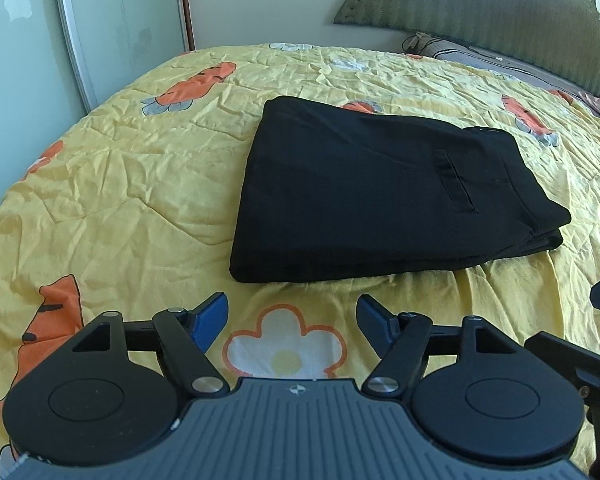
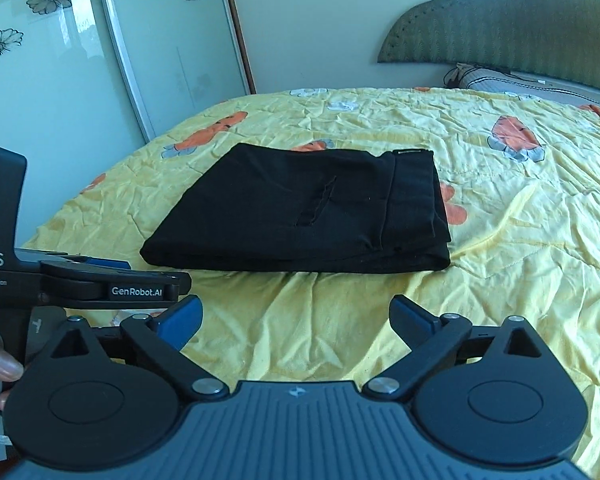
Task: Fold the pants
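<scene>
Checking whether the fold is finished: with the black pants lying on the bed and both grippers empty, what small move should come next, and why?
Probably just draw both grippers back. The black pants lie in a compact rectangle on the yellow bedspread, layers stacked, edges roughly even. The left gripper and right gripper are open, short of the cloth and holding nothing, so no further fold seems needed.
</scene>
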`<state>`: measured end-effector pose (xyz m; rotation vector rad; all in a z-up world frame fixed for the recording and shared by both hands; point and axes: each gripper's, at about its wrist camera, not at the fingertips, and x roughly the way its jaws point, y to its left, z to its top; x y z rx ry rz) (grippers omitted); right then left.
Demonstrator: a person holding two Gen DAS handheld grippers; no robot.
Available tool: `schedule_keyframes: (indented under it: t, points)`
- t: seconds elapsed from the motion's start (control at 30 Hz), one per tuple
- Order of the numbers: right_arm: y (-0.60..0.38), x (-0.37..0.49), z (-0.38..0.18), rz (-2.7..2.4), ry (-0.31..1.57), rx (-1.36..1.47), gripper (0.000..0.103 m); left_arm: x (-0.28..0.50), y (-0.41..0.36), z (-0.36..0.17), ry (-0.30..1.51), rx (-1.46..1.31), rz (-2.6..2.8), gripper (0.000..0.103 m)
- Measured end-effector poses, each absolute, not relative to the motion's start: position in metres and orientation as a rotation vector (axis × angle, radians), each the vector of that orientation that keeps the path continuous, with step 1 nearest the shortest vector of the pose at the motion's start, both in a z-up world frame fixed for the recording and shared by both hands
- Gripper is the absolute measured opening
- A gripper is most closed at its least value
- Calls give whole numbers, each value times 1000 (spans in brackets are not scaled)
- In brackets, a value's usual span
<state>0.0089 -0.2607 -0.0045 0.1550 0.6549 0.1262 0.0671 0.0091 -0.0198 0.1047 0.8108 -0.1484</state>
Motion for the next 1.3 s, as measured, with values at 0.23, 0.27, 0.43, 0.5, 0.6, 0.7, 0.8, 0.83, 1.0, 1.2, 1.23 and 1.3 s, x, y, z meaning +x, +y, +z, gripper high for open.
schedule_keyframes:
  t: [0.23, 0.27, 0.43, 0.5, 0.6, 0.7, 0.8, 0.83, 1.0, 1.2, 1.23, 1.3]
  points:
    - [-265, 20, -18, 66, 686, 171, 101, 68, 4, -26, 832, 123, -140, 74]
    - [-265, 21, -19, 55, 685, 168, 101, 67, 4, -27, 832, 125, -139, 75]
    - [-265, 23, -26, 30, 694, 153, 101, 67, 3, -31, 829, 126, -136, 76]
    - [-265, 25, -30, 24, 707, 151, 101, 67, 3, -32, 822, 126, -132, 80]
    - [-263, 26, -36, 17, 723, 148, 101, 65, 4, -34, 807, 130, -126, 83]
    - [-260, 26, -39, 18, 724, 138, 101, 64, 6, -36, 792, 128, -120, 87]
    - [-257, 28, -42, 3, 722, 112, 101, 62, 8, -38, 775, 121, -114, 91]
    - [-257, 29, -44, -1, 721, 108, 102, 62, 8, -39, 769, 118, -114, 92]
    - [-254, 29, -48, -21, 700, 88, 103, 60, 10, -43, 739, 103, -119, 98]
    - [-249, 25, -53, -48, 659, 64, 103, 57, 13, -49, 700, 82, -130, 102]
    - [-249, 25, -53, -48, 657, 69, 103, 57, 13, -49, 695, 79, -131, 102]
    - [-250, 25, -54, -50, 652, 73, 103, 57, 14, -50, 692, 73, -134, 102]
